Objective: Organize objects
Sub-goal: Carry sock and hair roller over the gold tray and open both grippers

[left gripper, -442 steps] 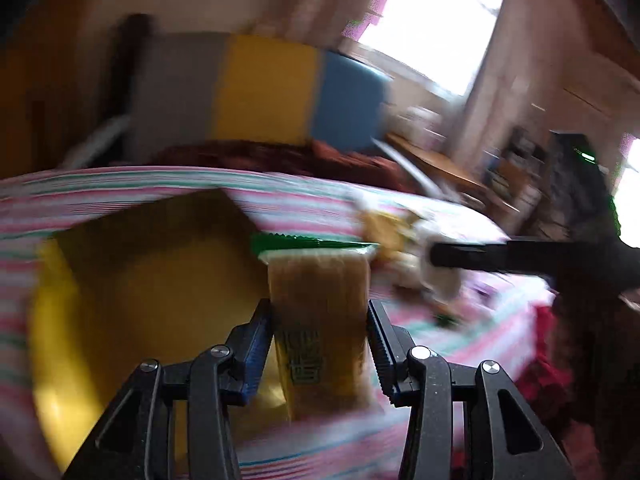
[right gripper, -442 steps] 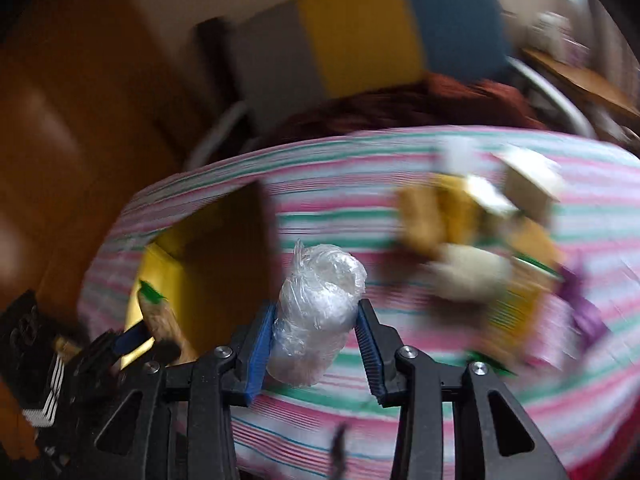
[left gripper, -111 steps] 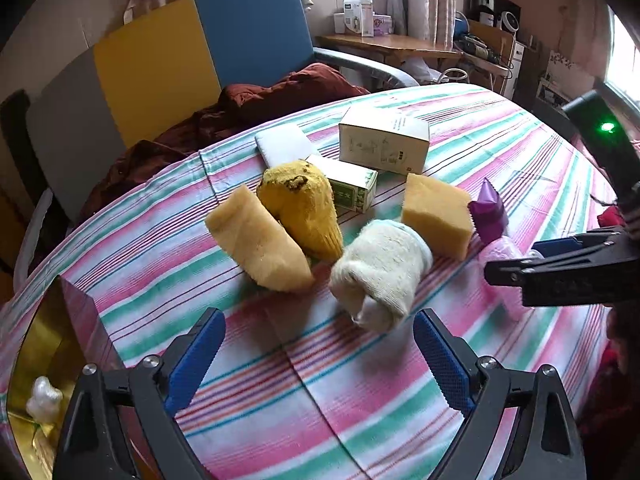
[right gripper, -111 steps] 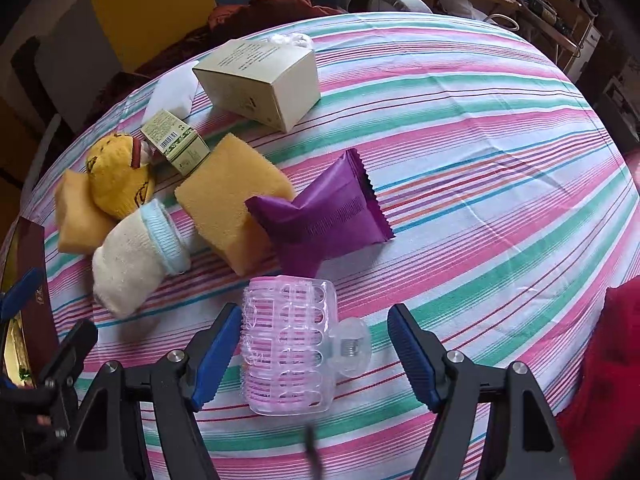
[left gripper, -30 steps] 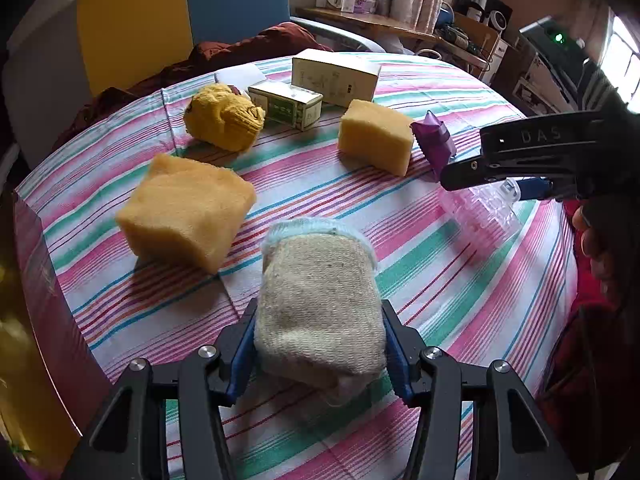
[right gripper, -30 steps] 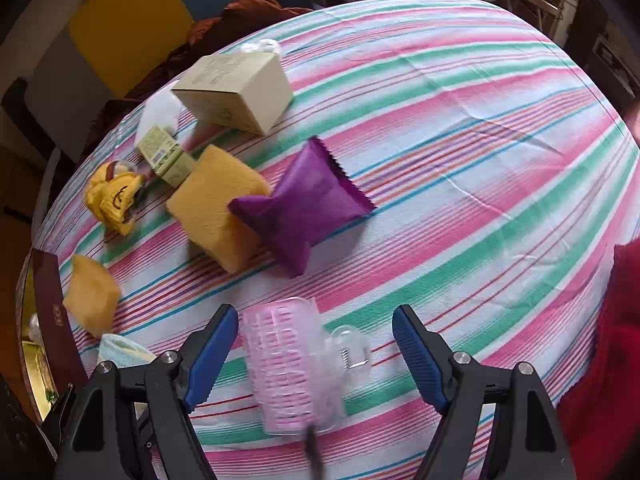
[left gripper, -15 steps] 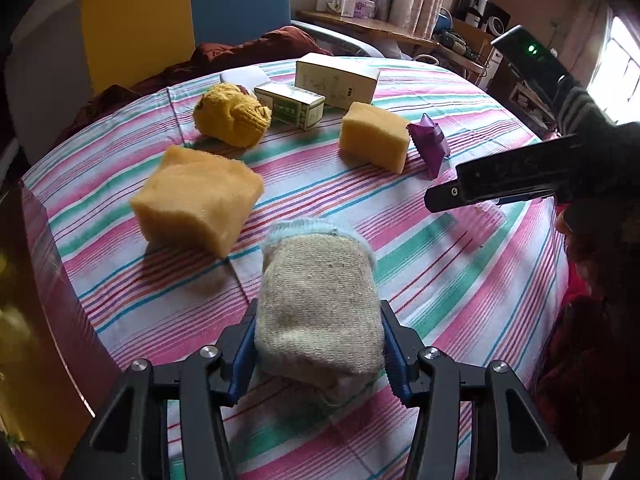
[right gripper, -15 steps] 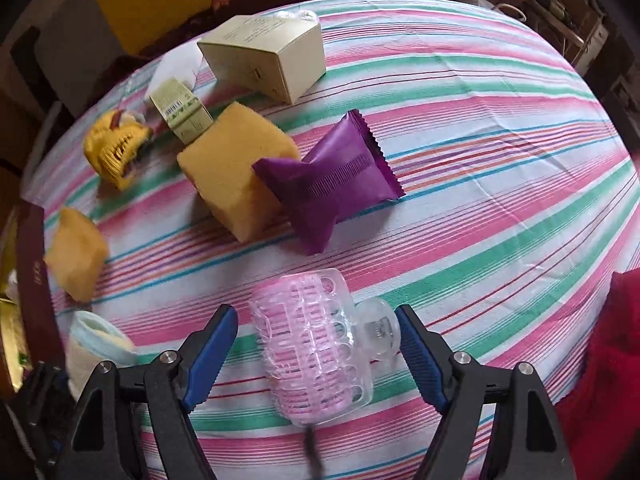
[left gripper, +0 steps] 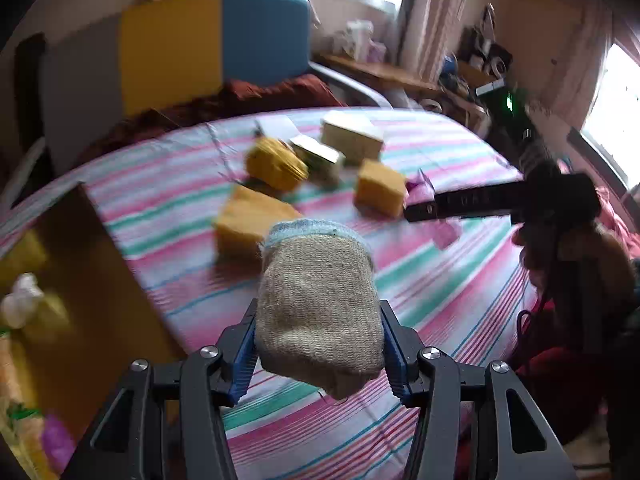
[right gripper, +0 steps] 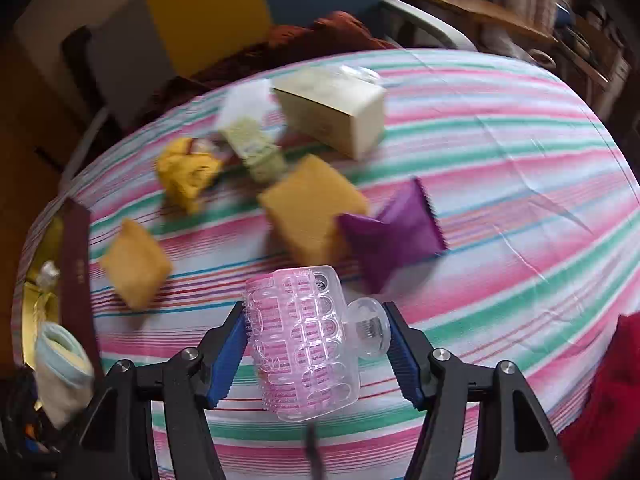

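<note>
My left gripper (left gripper: 318, 346) is shut on a rolled beige sock (left gripper: 318, 300) with a pale blue cuff, held above the striped tablecloth (left gripper: 420, 292). The sock also shows at the lower left of the right wrist view (right gripper: 60, 372). My right gripper (right gripper: 316, 344) is shut on a pink clear plastic hair roller (right gripper: 306, 340), lifted off the table. The right gripper shows in the left wrist view (left gripper: 480, 200) as a dark bar at the right. A dark box (left gripper: 100, 280) with a yellow inside stands at the table's left; it also shows in the right wrist view (right gripper: 76, 264).
On the table lie two yellow sponges (right gripper: 312, 216) (right gripper: 136, 268), a purple packet (right gripper: 394, 236), a yellow cloth toy (right gripper: 186, 172), a small green carton (right gripper: 256, 148) and a cream box (right gripper: 332, 110). A chair (right gripper: 208, 12) stands behind. Red cloth (right gripper: 608, 400) lies at the right.
Both grippers have lifted. My right gripper has shut on the pink roller and raised it. My left gripper has raised the sock and swung left toward the box.
</note>
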Motion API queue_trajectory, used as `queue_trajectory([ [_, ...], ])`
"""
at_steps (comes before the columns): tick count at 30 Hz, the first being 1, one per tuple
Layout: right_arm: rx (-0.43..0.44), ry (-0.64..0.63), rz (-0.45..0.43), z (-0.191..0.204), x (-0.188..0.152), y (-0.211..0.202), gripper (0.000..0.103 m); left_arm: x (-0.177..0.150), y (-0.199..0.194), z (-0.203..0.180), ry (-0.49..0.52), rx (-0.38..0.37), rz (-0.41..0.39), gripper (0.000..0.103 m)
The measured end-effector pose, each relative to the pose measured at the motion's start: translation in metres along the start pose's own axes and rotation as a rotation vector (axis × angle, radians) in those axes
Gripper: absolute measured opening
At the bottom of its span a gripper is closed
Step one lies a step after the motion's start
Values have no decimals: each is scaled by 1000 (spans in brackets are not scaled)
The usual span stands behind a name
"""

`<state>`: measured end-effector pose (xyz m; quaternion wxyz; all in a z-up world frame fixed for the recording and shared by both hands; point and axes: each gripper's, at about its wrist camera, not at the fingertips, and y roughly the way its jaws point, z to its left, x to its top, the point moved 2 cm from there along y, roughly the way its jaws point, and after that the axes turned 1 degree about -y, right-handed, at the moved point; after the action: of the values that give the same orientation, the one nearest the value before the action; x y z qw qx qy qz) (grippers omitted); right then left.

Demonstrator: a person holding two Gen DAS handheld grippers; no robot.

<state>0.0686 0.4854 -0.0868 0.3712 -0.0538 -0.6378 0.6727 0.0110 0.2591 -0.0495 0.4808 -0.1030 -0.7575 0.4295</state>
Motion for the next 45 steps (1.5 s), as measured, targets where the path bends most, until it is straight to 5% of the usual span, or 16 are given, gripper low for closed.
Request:
queue_trajectory([
  [6, 101, -123, -56, 61, -6, -26, 65, -8, -54, 59, -125, 95, -95, 54],
  [14, 295, -401, -43, 219, -15, -26, 65, -50, -104, 148, -322, 272, -145, 54],
  [24, 293, -648, 81, 381, -37, 35, 65, -103, -115, 206, -480, 385, -123, 54],
  [34, 233, -682, 193, 410, -49, 85, 67, -122, -108, 212, -511, 378, -101, 57],
  [45, 283, -589, 94, 374, -46, 43, 77, -99, -142, 200, -471, 455, -211, 74],
])
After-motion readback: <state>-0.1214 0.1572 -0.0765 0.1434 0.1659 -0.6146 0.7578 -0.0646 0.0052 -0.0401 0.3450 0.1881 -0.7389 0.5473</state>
